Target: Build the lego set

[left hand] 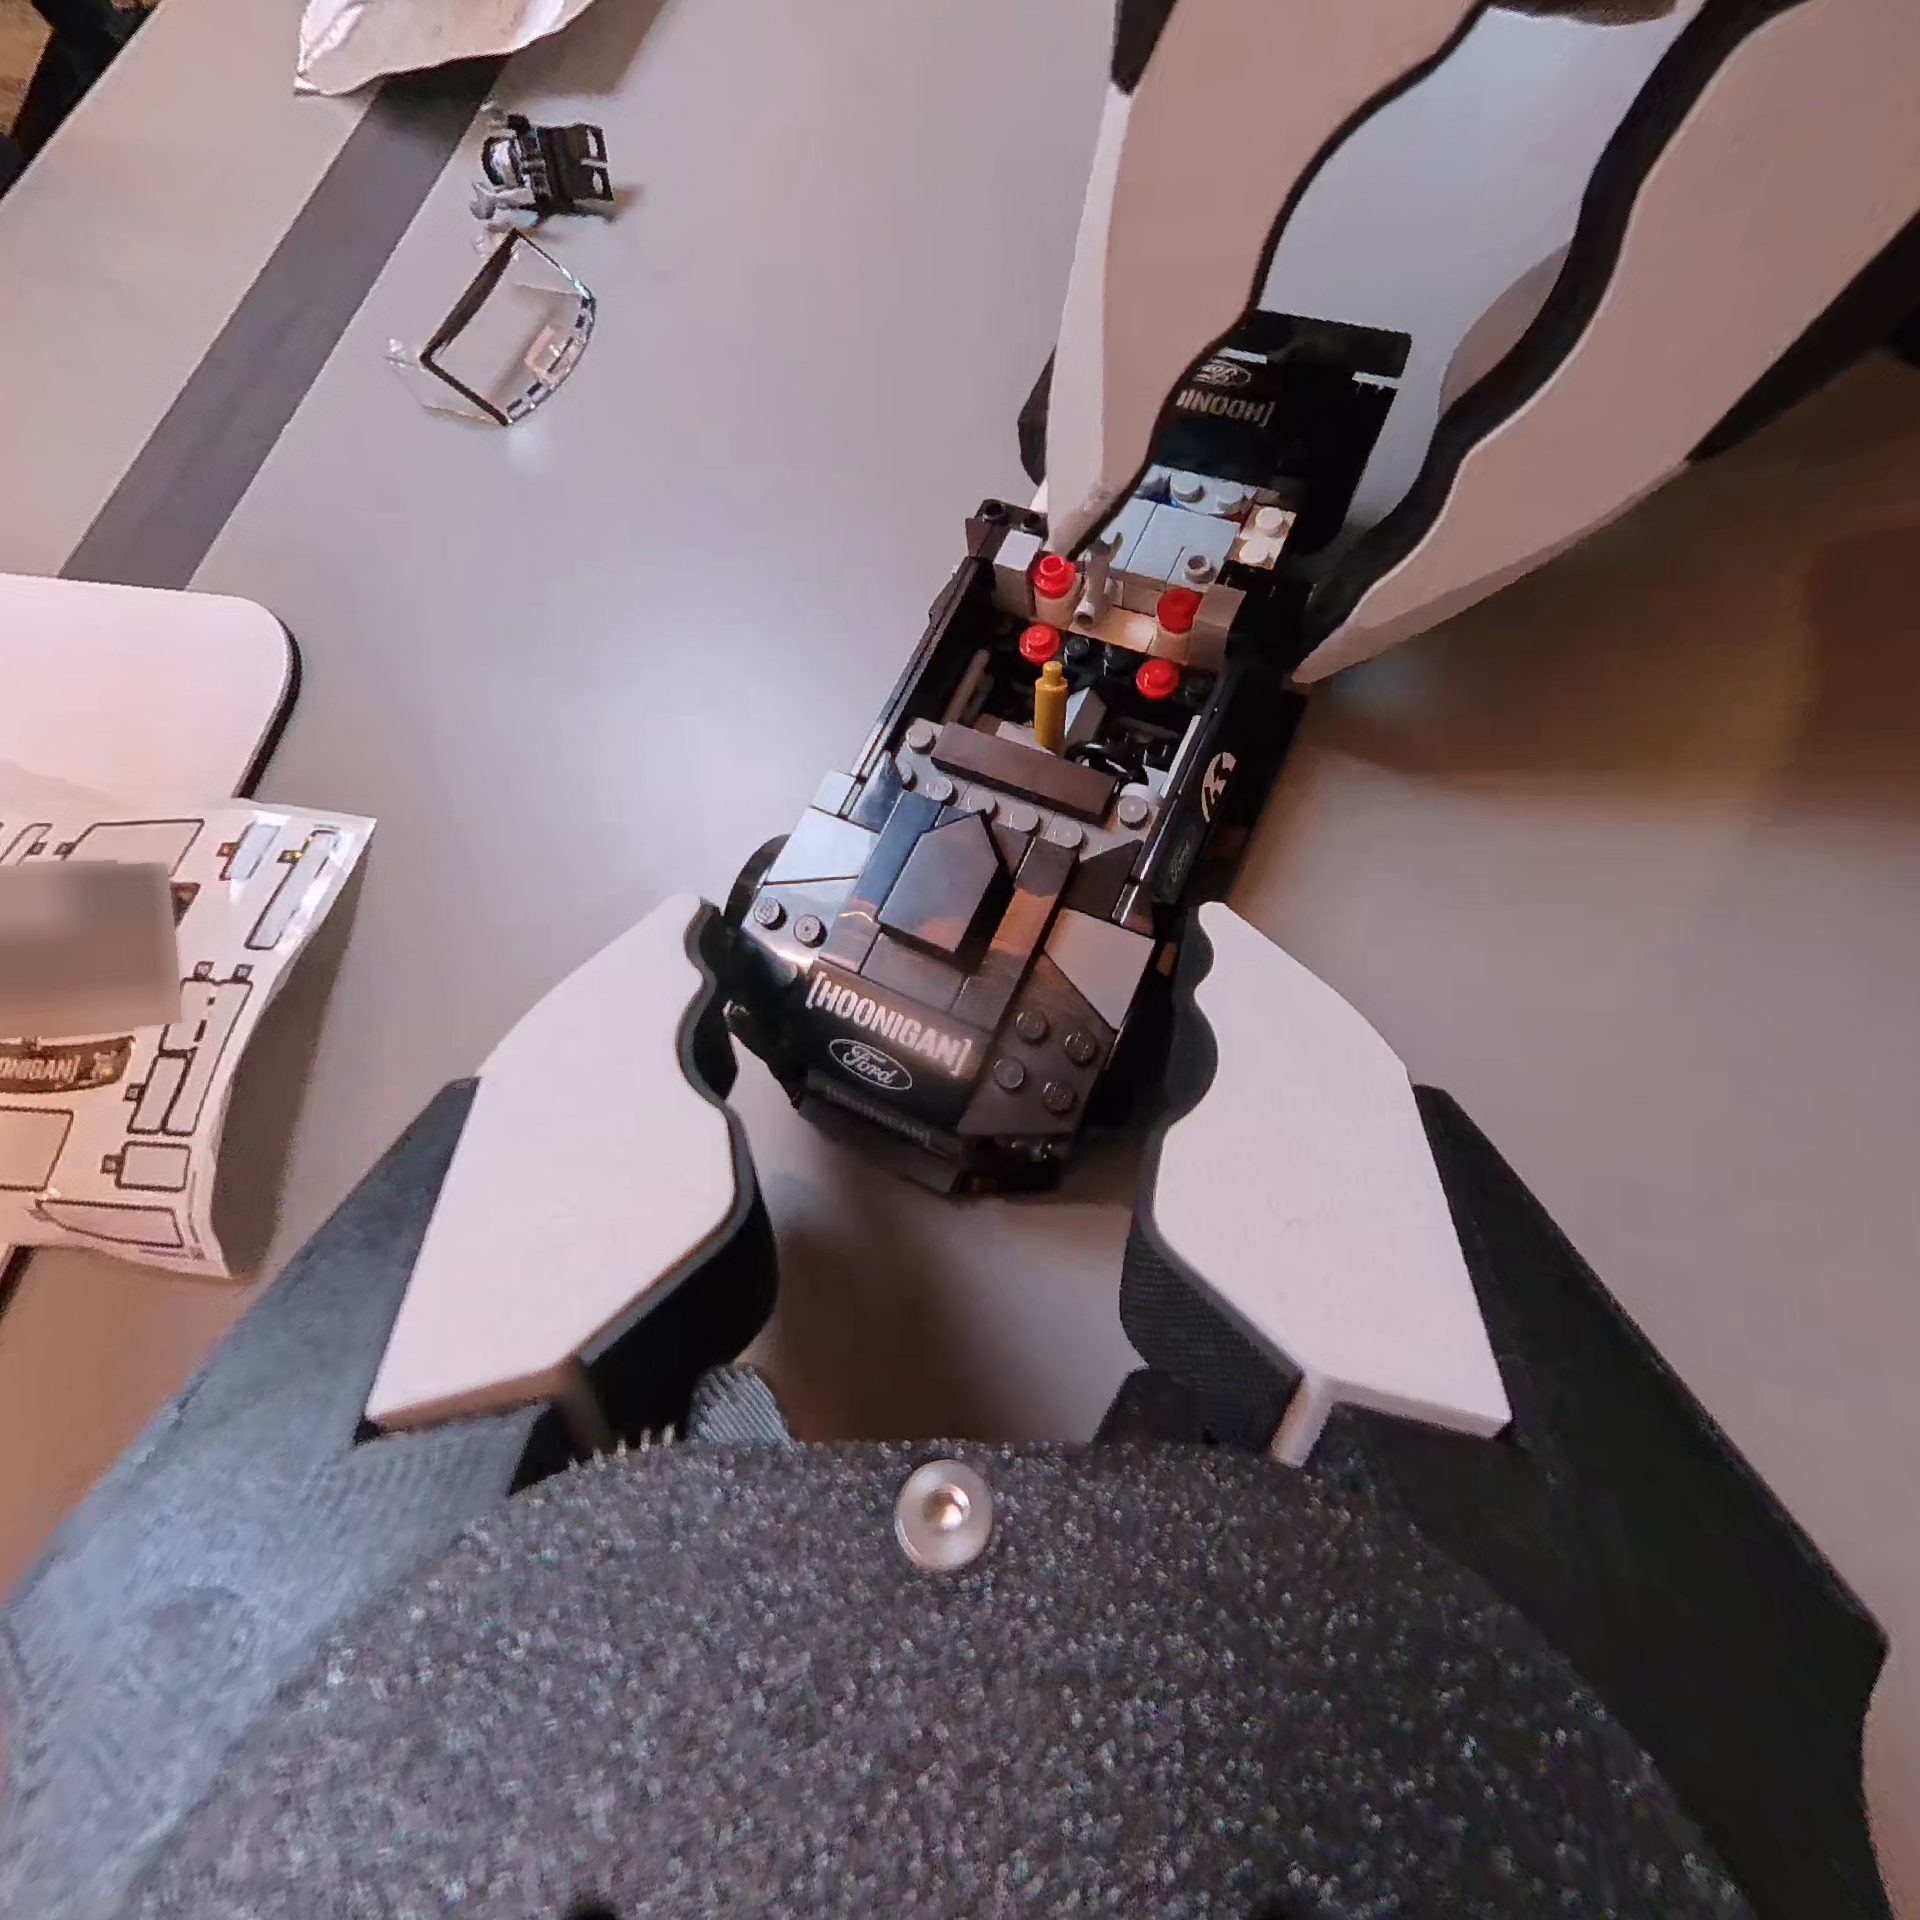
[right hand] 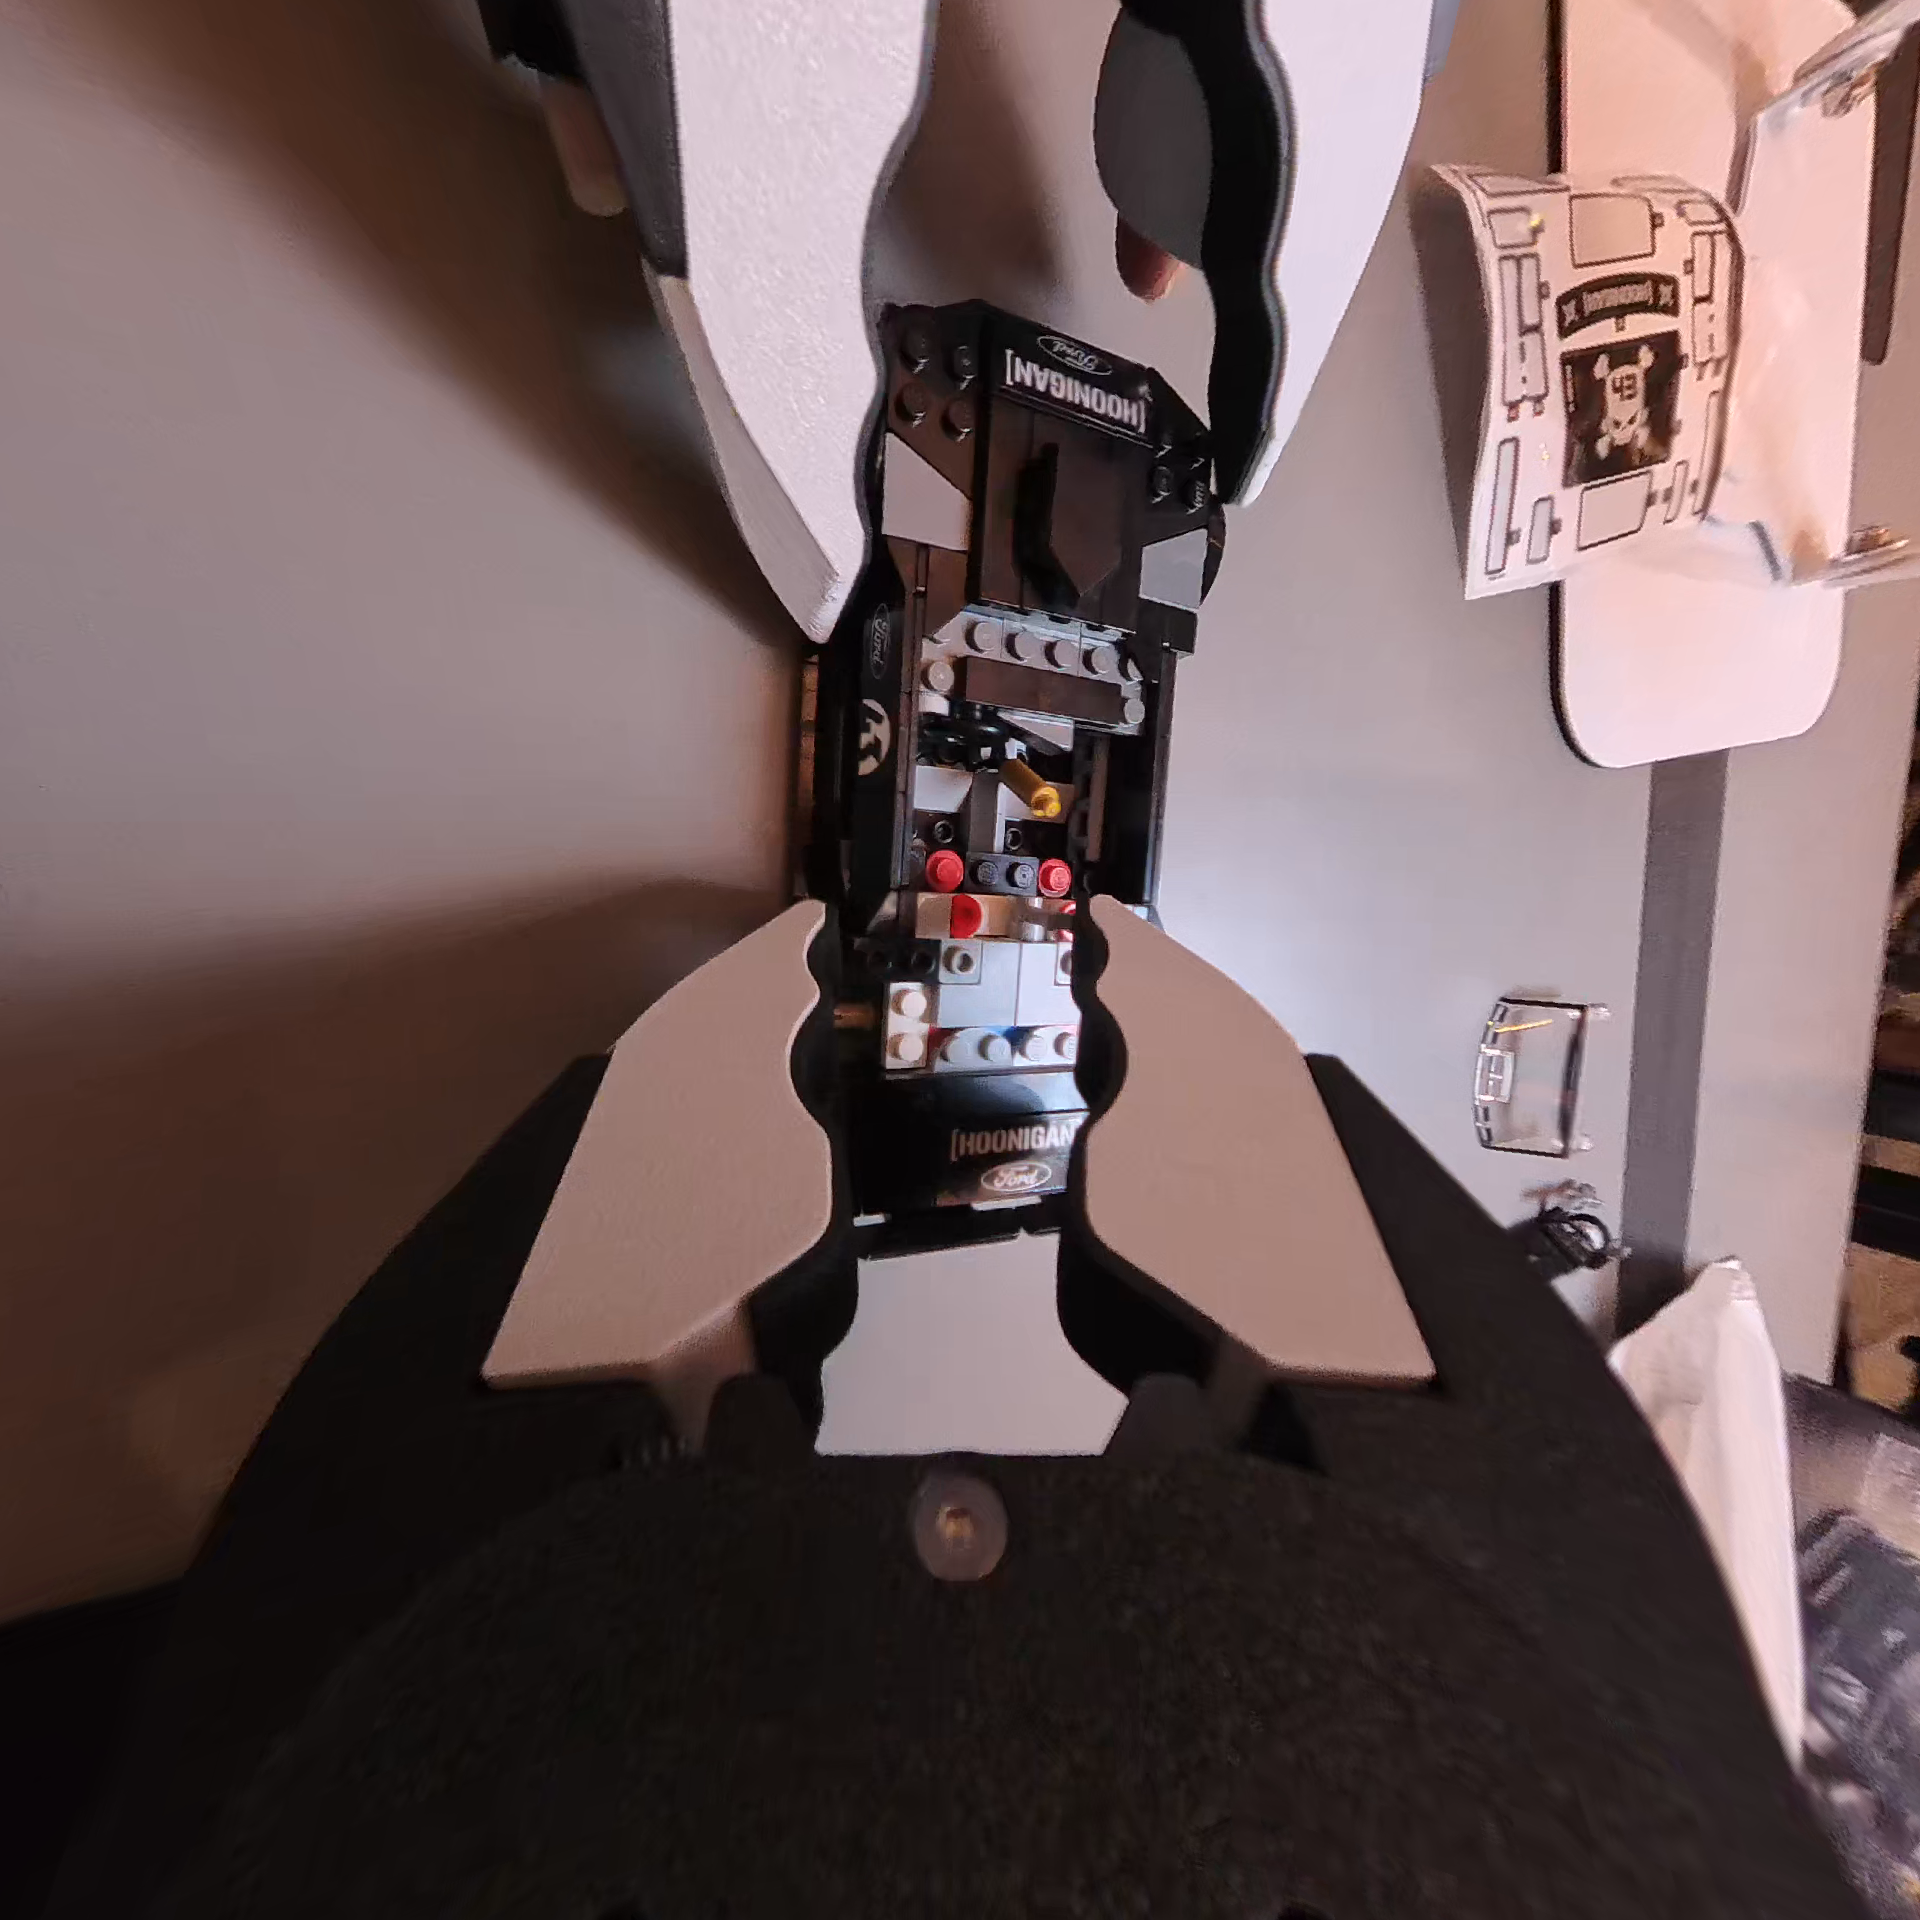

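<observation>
Between the two grippers, on the grey table (left hand: 644, 540), sits the black lego car (left hand: 997, 883), roofless, its interior exposed. The left gripper (left hand: 951, 987) clamps the car's nose, fingers (left hand: 582, 1122) against both flanks. The right gripper (right hand: 961, 977) closes on the rear end; one fingertip rests beside the red studs (left hand: 1051, 574) (contact on the far side is hard to judge). Both carry smooth white finger plates with wavy black inner edges on rough dark bodies. A yellow lever (left hand: 1051, 707) stands in the cabin. Off to the side lie a curled sticker sheet (left hand: 177, 1039), a clear windscreen piece (left hand: 509, 332) and a small dark sub-assembly (left hand: 545, 166).
</observation>
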`<state>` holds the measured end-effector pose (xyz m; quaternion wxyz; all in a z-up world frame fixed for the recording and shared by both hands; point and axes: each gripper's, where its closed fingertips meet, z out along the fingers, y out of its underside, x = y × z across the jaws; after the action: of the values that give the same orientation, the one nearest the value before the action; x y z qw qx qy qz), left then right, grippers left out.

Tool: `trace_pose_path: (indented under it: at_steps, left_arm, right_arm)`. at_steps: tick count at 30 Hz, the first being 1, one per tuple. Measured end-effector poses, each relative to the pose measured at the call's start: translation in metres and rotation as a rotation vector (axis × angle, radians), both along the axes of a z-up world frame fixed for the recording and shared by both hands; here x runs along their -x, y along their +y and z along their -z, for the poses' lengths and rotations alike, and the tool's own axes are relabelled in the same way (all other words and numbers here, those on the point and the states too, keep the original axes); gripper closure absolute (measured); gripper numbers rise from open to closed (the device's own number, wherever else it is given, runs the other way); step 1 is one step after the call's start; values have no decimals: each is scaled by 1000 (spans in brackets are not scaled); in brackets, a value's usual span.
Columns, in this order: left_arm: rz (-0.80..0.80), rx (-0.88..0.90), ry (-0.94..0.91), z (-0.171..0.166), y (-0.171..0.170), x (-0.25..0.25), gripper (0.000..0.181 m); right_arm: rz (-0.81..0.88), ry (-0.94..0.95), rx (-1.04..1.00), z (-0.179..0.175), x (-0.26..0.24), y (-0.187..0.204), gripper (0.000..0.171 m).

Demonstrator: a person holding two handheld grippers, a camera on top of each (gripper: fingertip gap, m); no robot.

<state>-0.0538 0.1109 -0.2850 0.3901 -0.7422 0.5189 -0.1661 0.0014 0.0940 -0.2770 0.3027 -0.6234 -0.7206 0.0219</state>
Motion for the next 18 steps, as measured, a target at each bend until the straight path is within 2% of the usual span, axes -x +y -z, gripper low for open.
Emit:
trace_pose_path:
  at_steps: [6,18]
  left_arm:
    - [-23,-2,18,1,-4,-1,99]
    - [-25,4,20,2,-7,-1,99]
  right_arm:
    - [-13,-8,-74,-1,-1,-8,131]
    - [-24,10,8,0,-1,-16,134]
